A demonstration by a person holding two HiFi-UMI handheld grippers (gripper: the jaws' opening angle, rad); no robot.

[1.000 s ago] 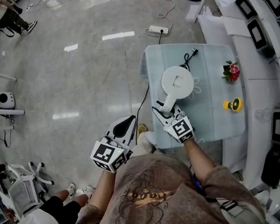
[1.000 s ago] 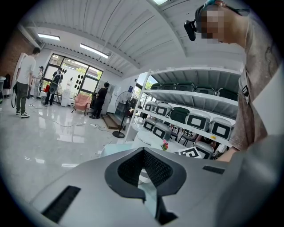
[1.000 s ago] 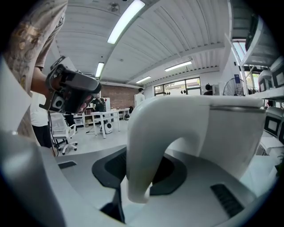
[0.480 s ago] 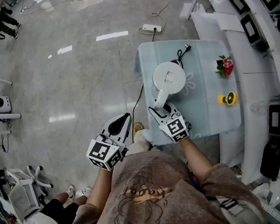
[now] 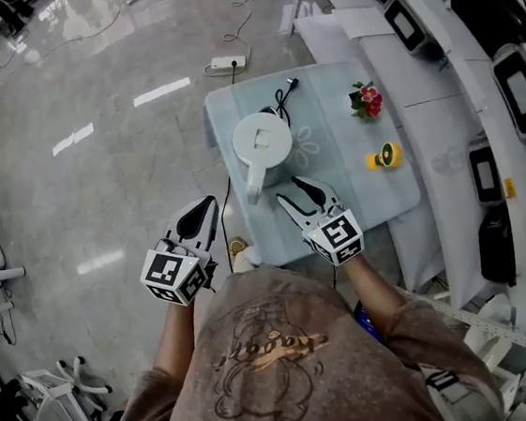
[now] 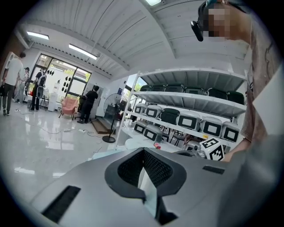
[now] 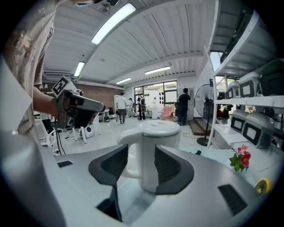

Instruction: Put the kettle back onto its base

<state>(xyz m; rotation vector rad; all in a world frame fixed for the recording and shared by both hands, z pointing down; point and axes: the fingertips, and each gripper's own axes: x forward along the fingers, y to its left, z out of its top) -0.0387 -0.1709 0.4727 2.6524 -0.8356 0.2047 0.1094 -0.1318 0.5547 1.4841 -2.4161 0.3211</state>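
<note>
The white kettle point(image 5: 262, 142) stands upright on the pale blue table point(image 5: 375, 197), its handle point(image 5: 254, 187) pointing toward me. A black cord point(image 5: 280, 94) runs out from under it, and the base itself is hidden below. My right gripper point(image 5: 304, 194) hovers just right of the handle, open; its jaws have just been opening. In the right gripper view the kettle point(image 7: 155, 133) stands beyond the jaws, with no pad touching it. My left gripper point(image 5: 200, 214) hangs over the floor left of the table, shut and empty.
Red flowers point(image 5: 368, 98) and a small yellow object point(image 5: 384, 156) sit on the table's right side. A power strip point(image 5: 227, 65) lies on the floor behind the table. Shelves with grey units point(image 5: 513, 82) run along the right.
My right gripper has let go of the kettle's handle, opened and drawn back toward me. The kettle stays standing on the table. The left gripper has lifted slightly.
</note>
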